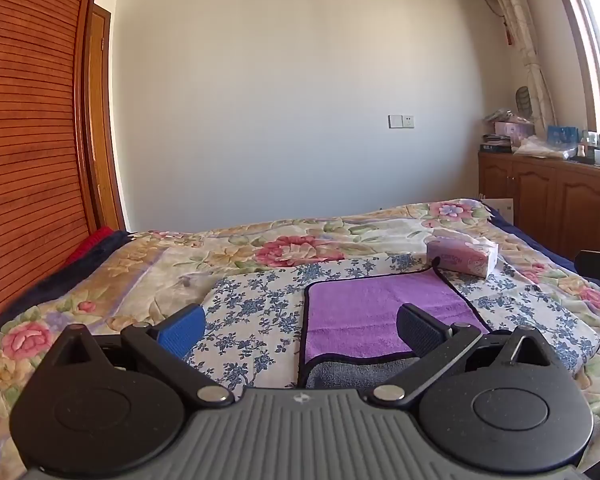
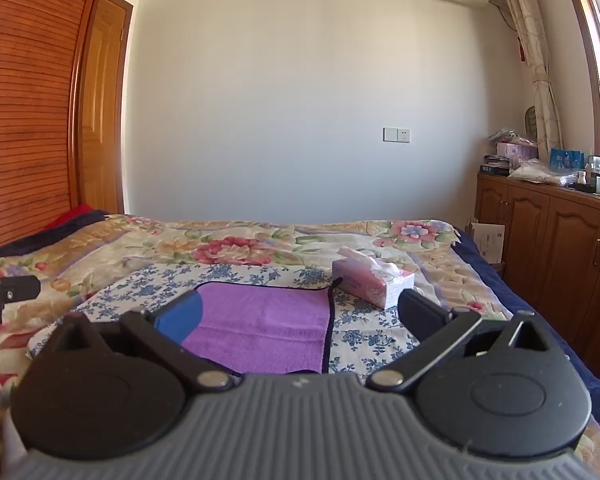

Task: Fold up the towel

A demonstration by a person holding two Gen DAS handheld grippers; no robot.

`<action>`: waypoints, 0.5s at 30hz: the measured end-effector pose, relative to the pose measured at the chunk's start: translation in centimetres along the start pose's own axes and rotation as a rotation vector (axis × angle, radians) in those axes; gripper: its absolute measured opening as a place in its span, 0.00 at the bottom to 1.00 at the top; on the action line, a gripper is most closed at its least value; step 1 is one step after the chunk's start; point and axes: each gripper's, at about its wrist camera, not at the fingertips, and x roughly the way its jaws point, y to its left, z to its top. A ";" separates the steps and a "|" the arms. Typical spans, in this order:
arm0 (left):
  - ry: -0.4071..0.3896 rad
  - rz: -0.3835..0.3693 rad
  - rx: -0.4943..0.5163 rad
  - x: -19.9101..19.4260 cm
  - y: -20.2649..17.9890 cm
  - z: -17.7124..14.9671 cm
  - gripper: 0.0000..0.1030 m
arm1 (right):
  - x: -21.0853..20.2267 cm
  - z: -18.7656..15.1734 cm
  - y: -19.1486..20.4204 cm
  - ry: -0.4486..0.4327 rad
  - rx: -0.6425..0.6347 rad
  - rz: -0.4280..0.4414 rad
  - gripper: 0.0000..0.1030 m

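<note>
A purple towel point(image 1: 374, 312) with a dark border lies on a blue-flowered cloth point(image 1: 256, 308) on the bed. Its near part is folded over, showing a grey underside point(image 1: 356, 374). My left gripper point(image 1: 300, 326) is open and empty, held above the towel's near left edge. In the right wrist view the purple towel point(image 2: 266, 324) lies flat ahead. My right gripper point(image 2: 298, 316) is open and empty above the towel's near right part. The tip of the left gripper shows at that view's left edge point(image 2: 4, 292).
A pink tissue box point(image 1: 462, 257) stands just past the towel's far right corner; it also shows in the right wrist view point(image 2: 372, 282). The bed has a floral quilt point(image 1: 260, 248). A wooden headboard point(image 1: 24, 140) is at left, wooden cabinets point(image 2: 552, 240) at right.
</note>
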 end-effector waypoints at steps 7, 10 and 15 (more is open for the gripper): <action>0.003 0.004 0.000 0.2 0.2 -0.1 1.00 | -0.1 0.0 0.0 -0.001 0.000 0.000 1.00; -0.004 0.002 0.004 0.0 0.0 0.0 1.00 | 0.0 0.0 0.1 -0.001 -0.001 0.000 1.00; -0.002 0.002 0.003 0.0 0.2 0.0 1.00 | 0.0 0.0 0.1 0.000 -0.002 -0.001 1.00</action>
